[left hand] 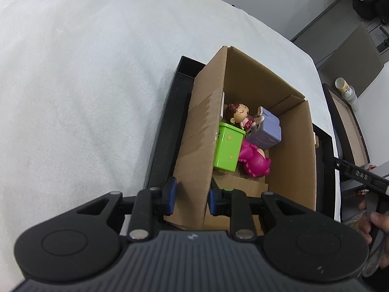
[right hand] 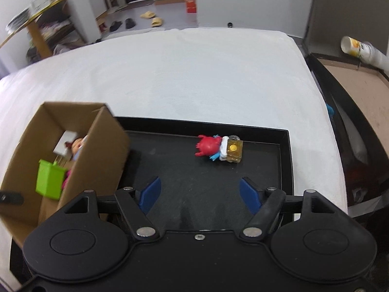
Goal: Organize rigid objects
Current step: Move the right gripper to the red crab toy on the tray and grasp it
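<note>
On a white cloth [right hand: 194, 77] lay one black tray [right hand: 285, 160] bearing one cardboard box [left hand: 291, 150]. Inside sat four toys: purple block [left hand: 267, 131], green bin [left hand: 227, 148], pink figure [left hand: 256, 163], doll [left hand: 239, 114]. One red-and-yellow toy [right hand: 220, 148] lay on the tray. No writing was legible. The left gripper [left hand: 192, 196] clamped the box wall; the right gripper [right hand: 198, 193] stood released, empty.

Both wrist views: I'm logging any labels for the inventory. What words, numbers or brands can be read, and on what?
"DAS": raised letters on the black bar at the right edge of the left view; it may go on, the rest is unreadable.
Cup: print too blurred to read.
Green box: dark marks on its side, too small to read.
Orange box on the floor: unreadable.
</note>
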A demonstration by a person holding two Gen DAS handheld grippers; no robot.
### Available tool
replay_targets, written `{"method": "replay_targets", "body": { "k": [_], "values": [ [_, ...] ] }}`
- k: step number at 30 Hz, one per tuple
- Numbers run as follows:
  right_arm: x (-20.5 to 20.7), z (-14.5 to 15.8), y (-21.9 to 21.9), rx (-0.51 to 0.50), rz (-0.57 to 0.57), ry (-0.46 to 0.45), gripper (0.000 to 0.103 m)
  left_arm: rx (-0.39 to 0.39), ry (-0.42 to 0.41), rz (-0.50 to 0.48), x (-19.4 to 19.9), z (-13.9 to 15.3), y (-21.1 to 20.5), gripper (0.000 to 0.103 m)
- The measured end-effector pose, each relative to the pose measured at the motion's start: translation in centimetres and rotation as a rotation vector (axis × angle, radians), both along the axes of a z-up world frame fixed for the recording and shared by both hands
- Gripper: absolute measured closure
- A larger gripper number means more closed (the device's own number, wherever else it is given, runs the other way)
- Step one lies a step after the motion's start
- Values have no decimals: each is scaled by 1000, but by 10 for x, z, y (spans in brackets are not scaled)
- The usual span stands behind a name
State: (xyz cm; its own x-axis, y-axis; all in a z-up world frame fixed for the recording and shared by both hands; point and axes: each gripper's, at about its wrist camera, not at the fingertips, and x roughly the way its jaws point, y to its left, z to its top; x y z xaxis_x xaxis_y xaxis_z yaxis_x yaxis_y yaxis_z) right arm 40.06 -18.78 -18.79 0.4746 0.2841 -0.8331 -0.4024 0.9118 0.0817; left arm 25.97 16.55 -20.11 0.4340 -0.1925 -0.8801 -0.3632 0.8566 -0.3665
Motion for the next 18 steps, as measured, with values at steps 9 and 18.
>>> {"method": "replay_targets", "body": {
  "k": [9, 18],
  "values": [
    [22, -26, 5, 30, -91, 11, 31, 23, -2, -24, 1, 3, -1, 79],
    [37, -43, 10, 28, -142, 9, 30, 35, -2, -23, 3, 2, -5, 81]
  ]
}}
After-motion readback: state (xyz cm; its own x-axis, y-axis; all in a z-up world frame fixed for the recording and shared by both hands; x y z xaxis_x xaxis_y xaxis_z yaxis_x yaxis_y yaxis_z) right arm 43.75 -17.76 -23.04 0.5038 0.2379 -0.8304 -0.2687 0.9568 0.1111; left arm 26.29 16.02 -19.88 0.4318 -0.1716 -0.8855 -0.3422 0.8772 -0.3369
